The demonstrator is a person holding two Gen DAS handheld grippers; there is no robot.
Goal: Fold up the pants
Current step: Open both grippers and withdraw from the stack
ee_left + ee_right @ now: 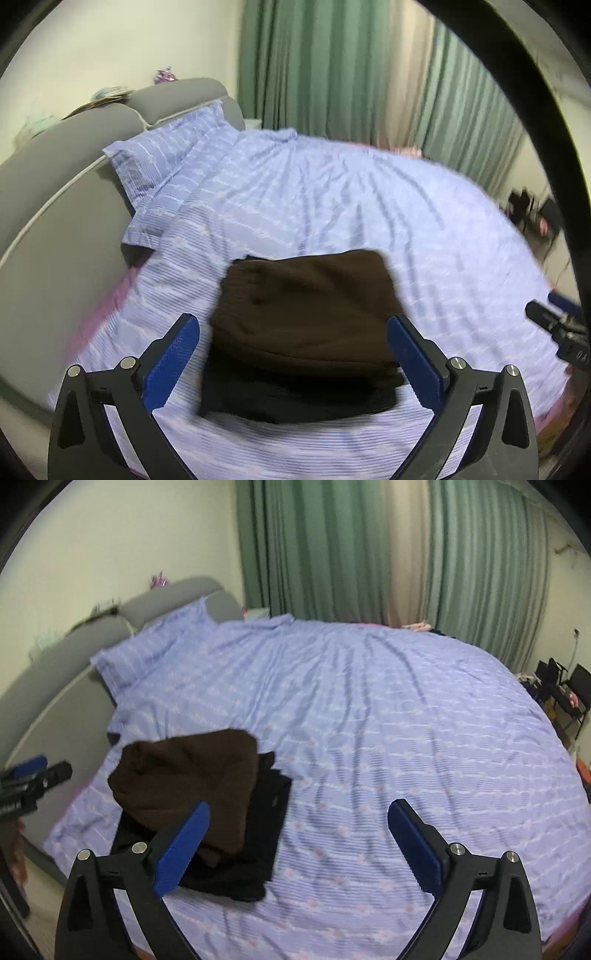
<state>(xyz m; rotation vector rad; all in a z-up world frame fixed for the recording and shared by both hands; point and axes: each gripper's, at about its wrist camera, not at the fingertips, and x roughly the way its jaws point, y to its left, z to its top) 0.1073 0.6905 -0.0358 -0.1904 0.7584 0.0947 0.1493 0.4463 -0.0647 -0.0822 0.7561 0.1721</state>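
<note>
Brown folded pants (306, 310) on black garment (295, 398), between spread left hand-held gripper (293, 332) fingers

folded garments: 2 stacked, brown pants (308, 310) over black garment (295, 400)
pillows: 1 (166, 158)
beds: 1 (388, 720)
curtains: 2 panels, green (332, 546)
chairs: 1 (576, 690)
grippers: 2, left gripper (293, 345), right gripper (297, 830)
</note>
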